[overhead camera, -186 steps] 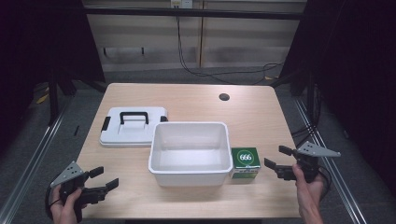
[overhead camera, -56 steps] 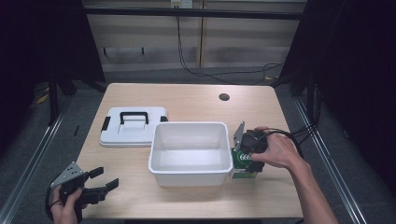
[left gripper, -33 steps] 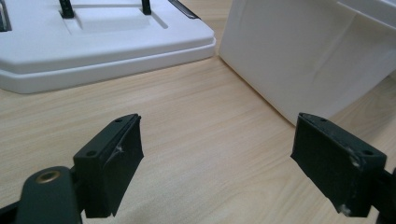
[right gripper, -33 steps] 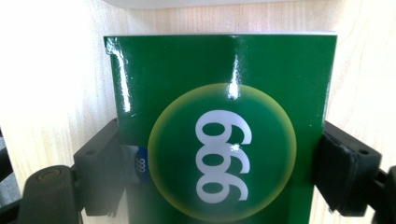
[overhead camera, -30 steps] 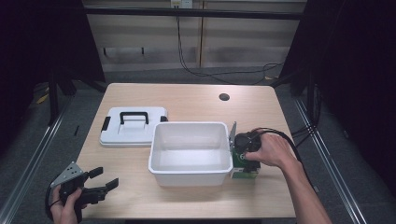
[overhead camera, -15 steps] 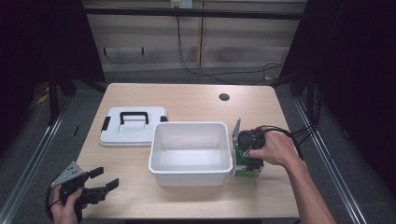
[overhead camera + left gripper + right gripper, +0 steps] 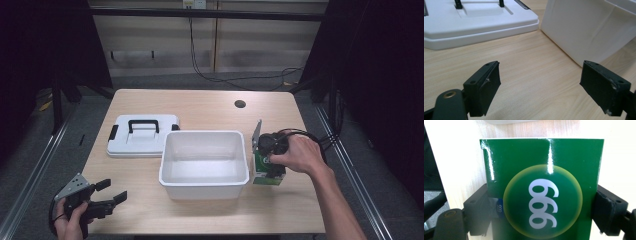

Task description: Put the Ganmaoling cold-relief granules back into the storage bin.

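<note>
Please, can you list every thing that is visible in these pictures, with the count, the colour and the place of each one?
green box: 1, green with a yellow-edged circle and white digits, on the table right beside the bin, between the right gripper's jaws
bin: 1, white, open, middle of the table
lid: 1, white with a black handle, flat on the table left of the bin
table: 1, light wood, with a dark round hole near its far edge
left gripper: 1, black, jaws apart, near left corner of the table
right gripper: 1, black, jaws against both sides of the green box
</note>
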`<act>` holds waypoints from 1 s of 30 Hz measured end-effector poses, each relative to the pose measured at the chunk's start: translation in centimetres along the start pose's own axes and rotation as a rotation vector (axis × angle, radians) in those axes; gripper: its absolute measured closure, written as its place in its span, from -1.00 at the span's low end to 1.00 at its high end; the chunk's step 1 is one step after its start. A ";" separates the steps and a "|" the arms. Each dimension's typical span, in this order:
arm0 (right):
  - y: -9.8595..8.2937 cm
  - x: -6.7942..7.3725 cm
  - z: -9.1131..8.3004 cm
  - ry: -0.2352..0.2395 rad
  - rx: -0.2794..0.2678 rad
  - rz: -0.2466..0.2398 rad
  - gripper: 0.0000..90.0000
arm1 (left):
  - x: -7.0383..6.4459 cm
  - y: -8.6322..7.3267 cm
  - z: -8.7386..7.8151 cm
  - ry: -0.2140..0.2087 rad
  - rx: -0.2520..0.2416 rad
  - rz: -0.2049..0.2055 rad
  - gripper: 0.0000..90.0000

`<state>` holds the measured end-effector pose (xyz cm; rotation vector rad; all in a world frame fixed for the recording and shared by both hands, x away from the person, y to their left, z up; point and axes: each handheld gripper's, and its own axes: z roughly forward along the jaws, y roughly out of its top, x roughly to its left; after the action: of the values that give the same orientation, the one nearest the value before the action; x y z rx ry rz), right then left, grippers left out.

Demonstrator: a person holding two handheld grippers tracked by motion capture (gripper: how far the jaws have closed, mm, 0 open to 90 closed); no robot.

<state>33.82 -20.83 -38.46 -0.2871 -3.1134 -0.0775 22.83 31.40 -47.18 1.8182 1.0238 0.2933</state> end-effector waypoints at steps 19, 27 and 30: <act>-0.7 0.1 -3.3 -0.021 0.005 0.024 -0.64 | 0.0 0.0 0.0 -0.002 -0.002 -0.003 -0.65; -0.6 -0.1 -4.2 -0.030 0.001 0.027 -0.64 | 0.0 0.0 0.0 -0.003 -0.002 -0.004 -0.65; -0.6 -0.1 -4.6 -0.032 0.002 0.030 -0.64 | 0.0 0.0 0.0 -0.002 0.000 -0.003 -0.65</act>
<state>33.91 -21.64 -33.90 -0.3389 -3.1399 -0.0701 22.84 31.41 -47.21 1.8163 1.0244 0.2899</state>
